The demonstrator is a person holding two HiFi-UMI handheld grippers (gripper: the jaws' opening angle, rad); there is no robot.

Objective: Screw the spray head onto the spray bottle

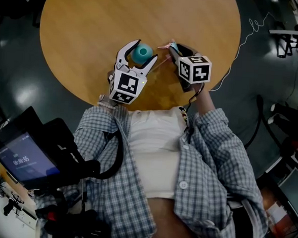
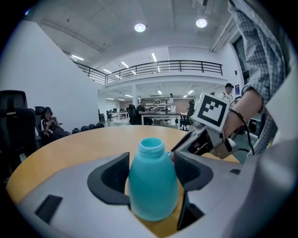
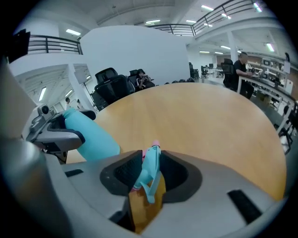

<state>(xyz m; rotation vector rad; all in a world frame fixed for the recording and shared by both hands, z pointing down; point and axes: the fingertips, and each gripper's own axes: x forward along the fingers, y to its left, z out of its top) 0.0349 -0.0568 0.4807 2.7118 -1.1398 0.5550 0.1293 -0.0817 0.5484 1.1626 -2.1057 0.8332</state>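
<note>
Head view is showing a person in a checked shirt (image 1: pixel 212 161) leaning over a round wooden tabletop (image 1: pixel 146 14), one gripper in each hand. The left gripper (image 1: pixel 143 50) is clamping the teal spray bottle (image 1: pixel 142 53) near the tabletop's near edge, and the right gripper (image 1: pixel 170 45) is sitting just beside it on the right, tips pointing at the bottle.

Left gripper view: the left gripper (image 2: pixel 153 169) is closing both fingers (image 2: pixel 114 174) on the body of the spray bottle (image 2: pixel 152 186), pads pressing each side, with the bottle upright between them and its open neck pointing up (nothing screwed on it yet). The right gripper (image 2: pixel 179 148) is showing just behind and right of the neck, with its marker cube (image 2: pixel 210 110) above.

Right gripper view: the right gripper (image 3: pixel 150 168) is gripping the teal spray head (image 3: pixel 150 171) between its fingers (image 3: pixel 125 173), pink nozzle tip up and trigger hanging down over the tabletop (image 3: pixel 195 121). The spray bottle (image 3: pixel 88 135) is appearing to the left, tilted in this view, held by the left gripper (image 3: pixel 56 132) and still apart from the head.

A dark screen (image 1: pixel 22 155) is showing at lower left in the head view.
</note>
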